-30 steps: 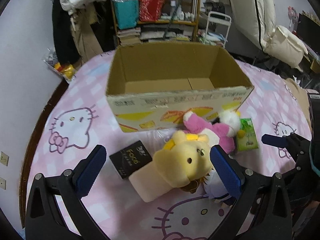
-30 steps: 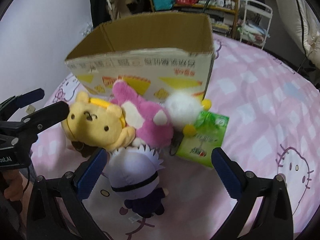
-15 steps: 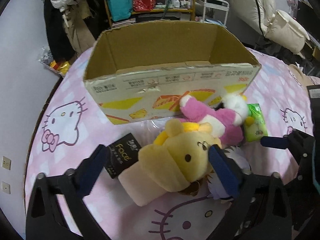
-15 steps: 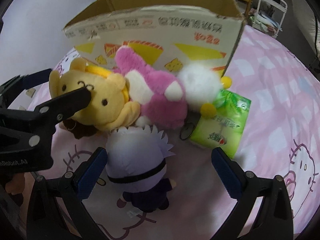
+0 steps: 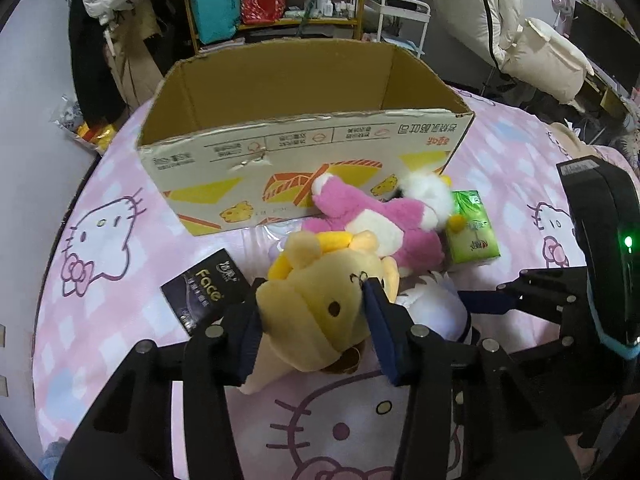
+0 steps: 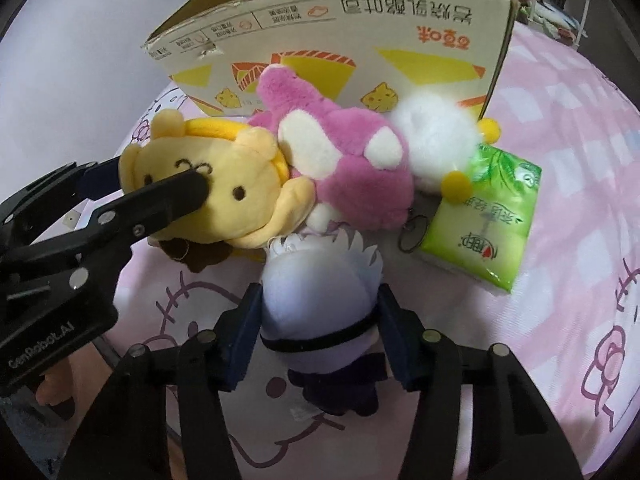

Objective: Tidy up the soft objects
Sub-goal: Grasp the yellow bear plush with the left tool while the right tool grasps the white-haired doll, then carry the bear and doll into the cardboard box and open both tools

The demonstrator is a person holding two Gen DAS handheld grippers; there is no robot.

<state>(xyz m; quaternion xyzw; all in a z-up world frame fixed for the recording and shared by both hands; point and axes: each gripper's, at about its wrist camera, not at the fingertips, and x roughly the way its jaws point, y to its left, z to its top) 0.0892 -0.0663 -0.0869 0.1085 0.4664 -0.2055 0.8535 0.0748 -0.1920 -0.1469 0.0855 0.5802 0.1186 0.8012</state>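
Two tools are down in the pile of soft toys, and both have just been closing. My left tool (image 5: 316, 316) is clamped on the yellow bear plush (image 5: 320, 300): its pads press into the sides of the bear's head and the fabric bulges between them. In the right wrist view that same left tool (image 6: 160, 184) comes in from the left, one black finger lying across the bear's face.

My right tool (image 6: 320, 328) has the white-haired doll (image 6: 320, 292) between its blue pads, which touch both sides of the doll's pale head, so I count it as gripped. The doll's dark body trails back toward the tool.

Ahead of the left tool, just past the bear, lies the pink plush (image 5: 376, 228), touching the bear and leaning against the front wall of the open cardboard box (image 5: 304, 156). A white fluffy toy (image 6: 432, 132) with yellow feet sits right of the pink one, against the box corner. The green tissue pack (image 6: 484, 220) lies flat to the right of the right tool's line, near the white toy. A black packet (image 5: 204, 296) marked "Face" lies left of the left tool, just beside the bear.

Everything rests on a pink checked bed cover (image 5: 120, 224) printed with cat faces. Beyond the box I see cluttered shelves (image 5: 280, 0).
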